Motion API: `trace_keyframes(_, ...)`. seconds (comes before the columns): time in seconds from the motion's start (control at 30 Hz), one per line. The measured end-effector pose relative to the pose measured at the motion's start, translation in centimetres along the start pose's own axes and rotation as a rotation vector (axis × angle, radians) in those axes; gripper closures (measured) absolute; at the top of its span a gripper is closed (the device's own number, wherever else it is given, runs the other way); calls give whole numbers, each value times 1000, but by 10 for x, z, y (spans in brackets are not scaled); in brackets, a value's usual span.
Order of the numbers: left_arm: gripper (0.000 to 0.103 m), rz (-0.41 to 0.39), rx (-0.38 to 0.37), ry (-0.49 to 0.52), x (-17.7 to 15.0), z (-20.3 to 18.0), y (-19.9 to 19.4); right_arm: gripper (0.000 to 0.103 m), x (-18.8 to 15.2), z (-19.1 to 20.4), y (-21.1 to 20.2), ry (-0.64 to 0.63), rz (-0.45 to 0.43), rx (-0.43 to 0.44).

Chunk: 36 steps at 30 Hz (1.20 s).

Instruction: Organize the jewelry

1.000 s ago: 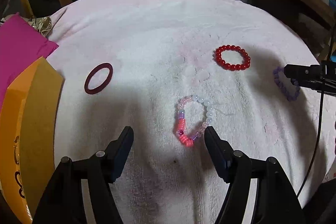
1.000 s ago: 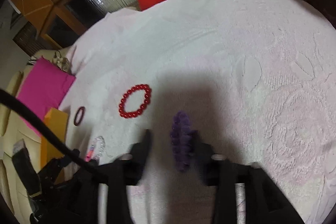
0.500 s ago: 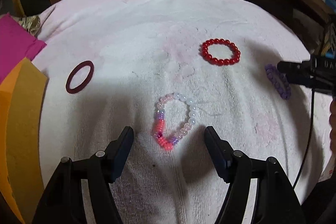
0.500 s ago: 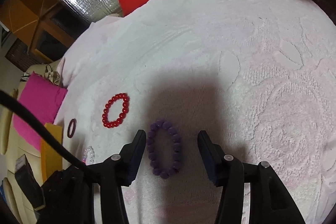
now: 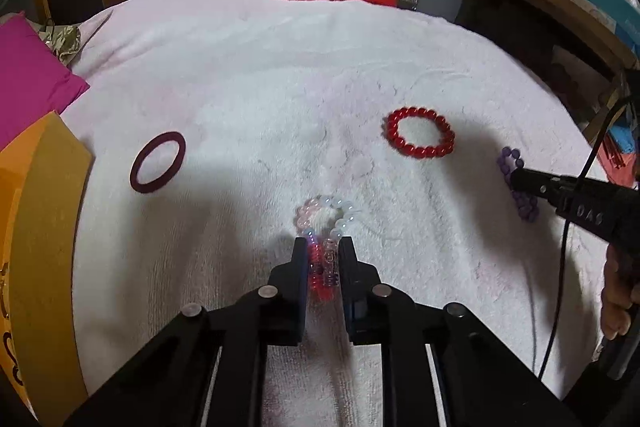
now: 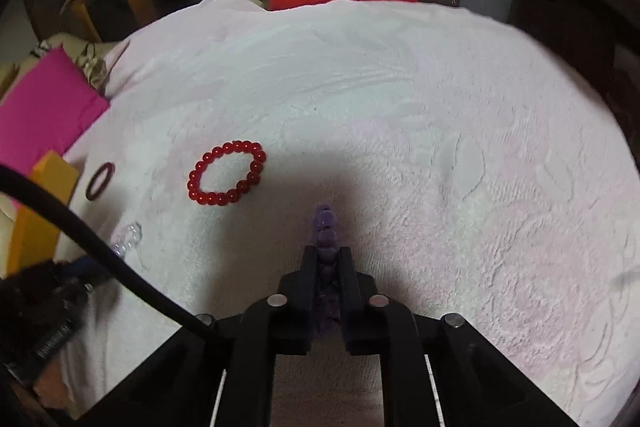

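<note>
While both grippers pinch one bracelet each, seemingly two rings (image 5: 420, 132) lie loose.

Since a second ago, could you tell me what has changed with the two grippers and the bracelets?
The left gripper is closing on the pink-and-white bracelet, squeezing it narrow; the right gripper has shut on the purple bracelet. Both bracelets lay loose between open jaws before. The red bracelet and dark ring stayed put on the towel.

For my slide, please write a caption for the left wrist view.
Left gripper closing on the pink-and-white bead bracelet on the white towel.
</note>
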State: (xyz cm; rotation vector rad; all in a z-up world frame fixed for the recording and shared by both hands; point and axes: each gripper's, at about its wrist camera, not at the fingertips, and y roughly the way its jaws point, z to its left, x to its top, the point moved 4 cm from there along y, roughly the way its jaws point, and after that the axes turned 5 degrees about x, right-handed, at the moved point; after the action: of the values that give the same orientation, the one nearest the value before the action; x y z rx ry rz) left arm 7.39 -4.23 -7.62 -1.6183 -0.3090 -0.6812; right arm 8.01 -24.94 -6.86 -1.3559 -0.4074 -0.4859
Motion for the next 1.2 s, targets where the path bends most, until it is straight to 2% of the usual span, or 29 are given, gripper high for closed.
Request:
trace_keyframes(0.23, 87, -3, -28, 3, 5, -8, 1, 93, 1, -11, -12, 47, -32, 47)
trace_keyframes(0.4, 87, 31, -33, 13, 3, -17, 10, 93, -2, -29, -1, 91, 29, 25)
trace_keyframes(0.5, 85, 45, -18, 11, 3, -22, 14, 93, -1, -30, -2, 85, 26, 40)
trace_keyframes(0.67, 85, 31, -18, 7, 6, -30, 14, 93, -5, -40, -5, 121, 34, 82)
trace_keyframes(0.8, 88, -3, -38, 41, 10, -45, 9, 92, -7, -47, -5, 144, 38, 110)
trace_keyframes(0.9, 88, -11, -61, 59, 12, -57, 9, 92, -7, -47, -5, 143, 33, 116)
trace_keyframes(0.97, 87, 16, -78, 57, 11, -61, 15, 92, -7, -46, -6, 132, 28, 108)
trace_keyframes(1.1, 87, 23, -76, 47, 13, -59, 21, 93, -5, -38, -9, 83, 1, 75)
trace_keyframes(1.2, 87, 13, -69, 30, 13, -56, 21, 93, -2, -39, -15, 92, -29, 84)
